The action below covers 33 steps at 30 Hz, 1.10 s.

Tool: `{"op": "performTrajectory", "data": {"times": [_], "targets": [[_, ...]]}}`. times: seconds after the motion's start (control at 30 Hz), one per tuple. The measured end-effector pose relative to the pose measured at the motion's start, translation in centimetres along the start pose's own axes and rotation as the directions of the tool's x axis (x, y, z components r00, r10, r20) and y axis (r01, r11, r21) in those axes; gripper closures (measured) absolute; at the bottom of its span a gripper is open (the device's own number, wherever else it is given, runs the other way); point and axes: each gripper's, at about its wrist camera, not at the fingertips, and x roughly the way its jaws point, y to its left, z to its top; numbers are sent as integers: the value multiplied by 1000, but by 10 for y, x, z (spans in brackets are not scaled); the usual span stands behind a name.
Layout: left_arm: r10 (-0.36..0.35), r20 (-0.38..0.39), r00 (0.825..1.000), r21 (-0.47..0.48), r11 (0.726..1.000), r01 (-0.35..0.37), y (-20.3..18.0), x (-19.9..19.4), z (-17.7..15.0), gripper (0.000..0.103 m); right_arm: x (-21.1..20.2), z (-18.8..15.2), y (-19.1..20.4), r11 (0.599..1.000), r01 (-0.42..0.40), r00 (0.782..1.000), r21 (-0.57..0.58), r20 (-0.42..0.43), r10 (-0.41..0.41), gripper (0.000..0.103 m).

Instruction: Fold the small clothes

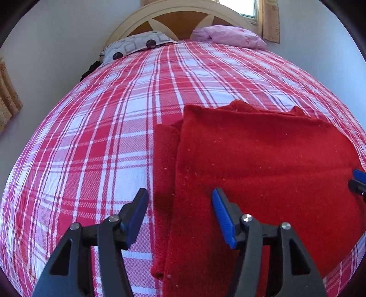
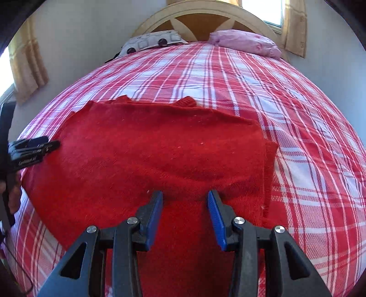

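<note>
Bedroom setup, with a plaid red-and-white bed (image 1: pixel 96 128) as your work surface, which makes sense since it gives the fabric a big flat spot to lie on. Up by the headboard (image 2: pixel 205 13) sit a patterned pillow (image 1: pixel 137 44) and a pink pillow (image 1: pixel 231 36), well apart from the action, so nothing's crowding you

Your red knit garment (image 1: pixel 263 164) lies flat on the near half of the bed, already doubled over, with a lower layer peeking out along its left edge and a bit of ribbed trim showing at the far edge. Looks like you're partway through folding

Your left gripper (image 1: pixel 179 217) hovers with jaws spread wide, straddling that left edge, one finger over the plaid and one over the knit. Your right gripper (image 2: pixel 185 213) is opened to a medium gap over the near part of the cloth, holding nothing. My guess is you've got both lined up on the near side so you can pinch the layers and flip them toward the headboard
</note>
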Motion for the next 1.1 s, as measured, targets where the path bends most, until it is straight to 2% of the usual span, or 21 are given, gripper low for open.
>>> {"op": "performTrajectory", "data": {"times": [0.17, 0.27, 0.43, 0.57, 0.67, 0.73, 0.77, 0.8, 0.93, 1.1], "targets": [[4, 33, 999, -18, 1000, -3, 3, -3, -13, 36, 16, 14, -14, 997, 6, 1000, 74, -31, -4, 58], [1, 43, 999, -49, 999, 1, 9, -5, -18, 32, 15, 14, -11, 997, 19, 999, 73, -27, -17, 58], [-12, 46, 999, -77, 997, 16, 15, -14, -24, 31, -18, 6, -2, 997, 12, 999, 77, 32, -14, 57], [8, 61, 998, -67, 998, -4, 17, -16, -28, 27, -39, 4, 12, 1000, 2, 994, 26, 107, -5, 56], [21, 50, 999, -99, 995, -16, 22, -14, -29, 20, -28, 4, 26, 1000, 0, 997, -26, 81, 2, 55], [14, 46, 999, -116, 993, -8, 25, -12, -29, 17, -2, -1, 31, 997, 39, 999, -62, -11, -40, 52], [6, 42, 999, -131, 991, 0, 28, -10, -30, 14, 4, -5, 30, 997, 43, 999, -64, -10, -44, 50], [-4, 37, 999, -144, 989, 9, 31, -8, -30, 12, 4, -7, 27, 998, 34, 999, -50, 30, -32, 50], [-39, 23, 999, -186, 982, 43, 38, -5, -32, 8, 0, -6, 25, 999, 26, 999, -32, 20, -25, 50], [-16, 11, 1000, -194, 981, 18, 41, -18, -35, 8, -10, -11, 28, 997, 67, 997, -39, 29, -66, 49]]}}
